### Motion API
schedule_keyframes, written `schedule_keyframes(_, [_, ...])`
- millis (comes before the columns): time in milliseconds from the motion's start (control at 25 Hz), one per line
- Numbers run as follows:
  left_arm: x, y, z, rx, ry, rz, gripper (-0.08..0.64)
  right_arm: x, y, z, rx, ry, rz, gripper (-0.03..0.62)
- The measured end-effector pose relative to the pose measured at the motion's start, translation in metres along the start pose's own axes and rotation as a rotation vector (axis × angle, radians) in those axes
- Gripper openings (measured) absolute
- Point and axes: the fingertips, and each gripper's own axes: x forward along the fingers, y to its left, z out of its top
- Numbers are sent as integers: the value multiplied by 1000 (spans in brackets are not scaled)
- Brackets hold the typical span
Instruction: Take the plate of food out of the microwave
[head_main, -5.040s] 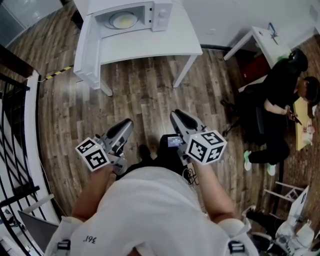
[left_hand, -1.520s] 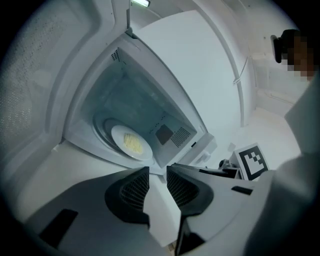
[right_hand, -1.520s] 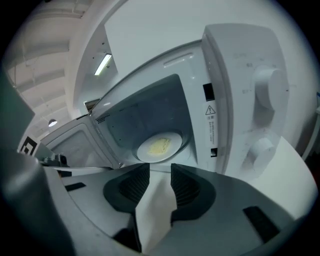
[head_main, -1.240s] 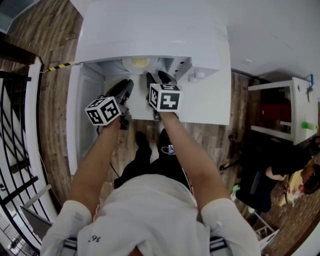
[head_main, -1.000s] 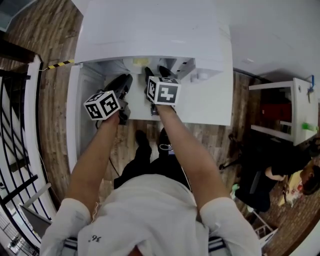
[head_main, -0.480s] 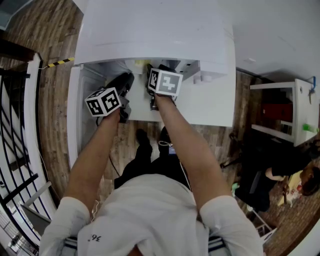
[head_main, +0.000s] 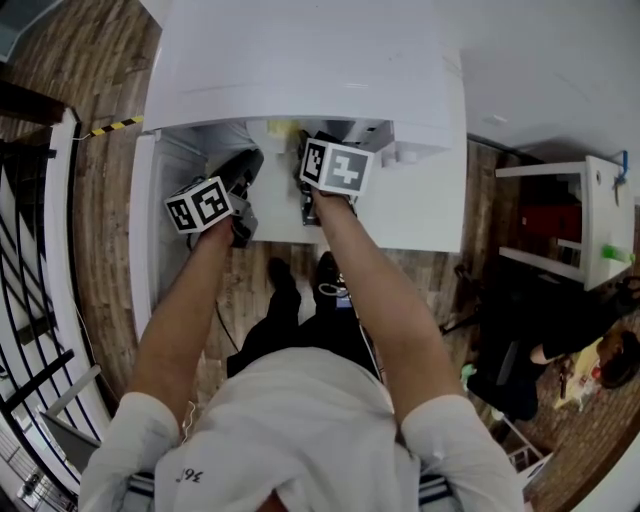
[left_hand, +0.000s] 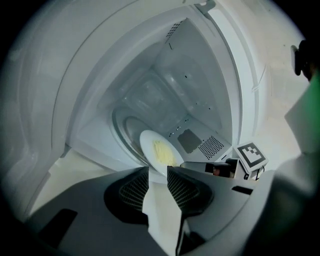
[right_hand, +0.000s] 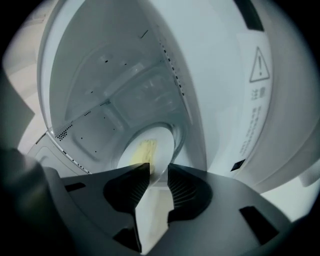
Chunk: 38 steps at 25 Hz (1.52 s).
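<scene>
Two grippers at the microwave (head_main: 300, 60) mouth. Plate of food (right_hand: 145, 147) lies inside, just far of both. Right gripper (right_hand: 159, 167): fingers (right_hand: 131, 189) closing, near rim between them, not yet pinched. Left gripper (left_hand: 158, 170): released, rim at its tips.

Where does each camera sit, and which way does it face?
Head view: on the head, steeply down at microwave; forearms, left gripper, right gripper show.
Left gripper view: on that gripper, faces plate in the cavity; own jaws apart.
Right gripper view: likewise; jaws closing, plate rim between them.
Shared: both gripper views show the plate.
</scene>
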Motion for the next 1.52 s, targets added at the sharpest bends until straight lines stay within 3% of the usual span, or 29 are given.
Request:
schedule_keyframes(280, [4,-4,-3,-45,-6,-53,149,-13,-16,-13,123,21,36,112])
schedule_keyframes(480, [14,-12,-10,-93,12,-121,152,-22,-26,-23,134,38,41,109])
schedule_keyframes(680, [25,-24,-13,-88,23,-174,150,-29,-30,-23,126,45,58,107])
schedule_keyframes(1520, [16,-34,-15,-120,0,-155,89,-45,-28,-19,80,36,96,100])
